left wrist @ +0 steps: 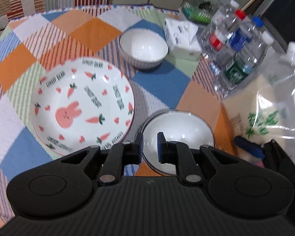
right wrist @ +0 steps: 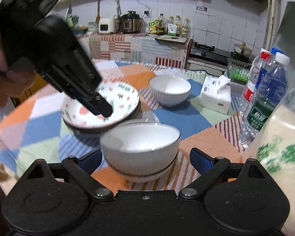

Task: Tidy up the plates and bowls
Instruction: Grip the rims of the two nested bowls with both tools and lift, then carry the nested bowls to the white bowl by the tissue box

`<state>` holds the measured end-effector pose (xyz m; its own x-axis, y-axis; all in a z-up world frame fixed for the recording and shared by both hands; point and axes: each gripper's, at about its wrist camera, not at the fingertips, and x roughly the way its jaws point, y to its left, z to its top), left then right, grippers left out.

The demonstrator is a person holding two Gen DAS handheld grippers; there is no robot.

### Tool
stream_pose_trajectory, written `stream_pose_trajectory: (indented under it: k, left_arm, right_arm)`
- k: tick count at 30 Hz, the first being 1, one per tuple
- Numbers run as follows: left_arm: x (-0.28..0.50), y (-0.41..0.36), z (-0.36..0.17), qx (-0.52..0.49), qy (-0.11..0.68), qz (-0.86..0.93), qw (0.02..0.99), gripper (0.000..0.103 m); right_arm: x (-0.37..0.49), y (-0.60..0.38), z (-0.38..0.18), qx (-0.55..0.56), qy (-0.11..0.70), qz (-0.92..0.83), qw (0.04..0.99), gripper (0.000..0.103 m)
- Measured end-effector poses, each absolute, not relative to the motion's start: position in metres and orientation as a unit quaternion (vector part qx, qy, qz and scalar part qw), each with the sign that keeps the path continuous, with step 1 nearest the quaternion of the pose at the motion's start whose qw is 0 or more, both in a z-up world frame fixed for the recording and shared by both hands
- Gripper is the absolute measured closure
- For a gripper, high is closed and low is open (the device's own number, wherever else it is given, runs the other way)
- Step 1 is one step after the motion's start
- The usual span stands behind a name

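Left tool [left wrist: 149, 137] nearly closed, apparently empty, over stacked white bowls [left wrist: 177, 131], right tool [right wrist: 145, 159] wide open around them

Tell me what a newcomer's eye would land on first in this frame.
Probably the bunny-and-carrot plate on the patchwork tablecloth, topping a short stack at table centre. Next, the stacked white bowls nearest the right gripper, whose jaws stand wide open around them, and a lone white bowl farther back beside the tissue pack.
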<state>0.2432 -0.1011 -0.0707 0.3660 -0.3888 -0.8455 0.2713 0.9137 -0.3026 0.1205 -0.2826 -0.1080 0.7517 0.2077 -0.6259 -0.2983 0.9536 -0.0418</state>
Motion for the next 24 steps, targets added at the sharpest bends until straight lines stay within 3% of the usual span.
stream_pose_trajectory:
  k: [4, 12, 21, 24]
  left_arm:
    - [0.258, -0.094, -0.053, -0.062, 0.514, -0.196, 0.833, 0.091]
    - [0.297, -0.090, -0.038, -0.087, 0.504, -0.204, 0.835, 0.090]
    - [0.355, -0.086, -0.063, -0.112, 0.469, -0.225, 0.847, 0.084]
    - [0.374, -0.084, -0.076, -0.106, 0.447, -0.222, 0.860, 0.077]
  right_arm:
    - [0.137, -0.295, -0.079, -0.049, 0.319, 0.161, 0.933, 0.006]
    - [0.207, -0.319, -0.043, 0.088, 0.369, 0.185, 0.907, 0.026]
    - [0.305, -0.338, -0.059, 0.180, 0.440, 0.142, 0.868, 0.034]
    - [0.336, -0.342, -0.078, 0.204, 0.454, 0.121, 0.859, 0.035]
